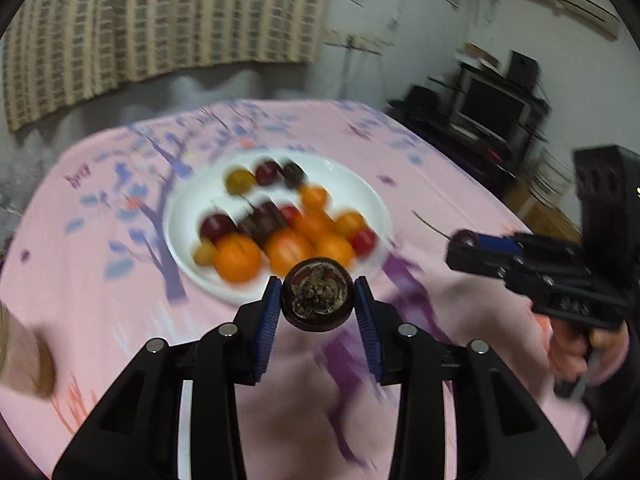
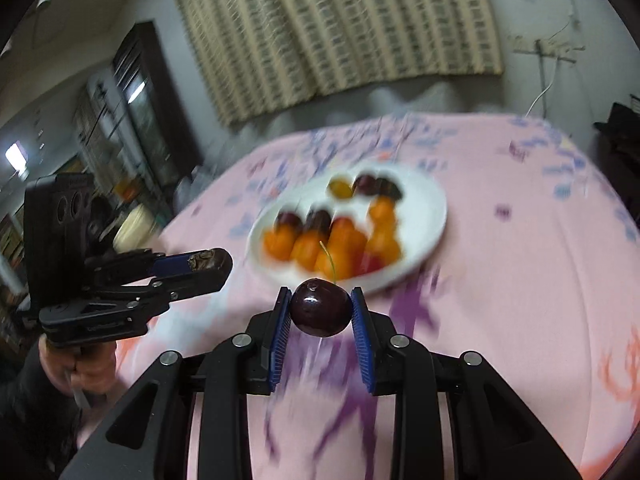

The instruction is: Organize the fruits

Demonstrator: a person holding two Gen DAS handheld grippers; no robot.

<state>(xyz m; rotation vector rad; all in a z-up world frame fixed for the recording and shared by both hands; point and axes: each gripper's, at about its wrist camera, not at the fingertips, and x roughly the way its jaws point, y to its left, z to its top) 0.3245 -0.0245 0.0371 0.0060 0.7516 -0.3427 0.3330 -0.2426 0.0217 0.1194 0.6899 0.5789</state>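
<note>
A white plate (image 1: 360,188) on the pink tablecloth holds several small oranges (image 1: 237,258), dark red cherries and yellow-green fruits, all blurred. My left gripper (image 1: 318,306) is shut on a dark round fruit (image 1: 318,294) with a rough brownish end, held above the cloth just in front of the plate. My right gripper (image 2: 321,314) is shut on a dark cherry (image 2: 321,307) with a green stem, held above the cloth near the plate (image 2: 432,208). The right gripper also shows in the left wrist view (image 1: 464,242), and the left gripper in the right wrist view (image 2: 212,266).
The round table carries a pink cloth (image 1: 100,300) with purple tree print. A striped curtain (image 1: 160,24) hangs behind it. A dark TV stand (image 1: 488,120) is at the far right, a glass cabinet (image 2: 132,120) at the far left.
</note>
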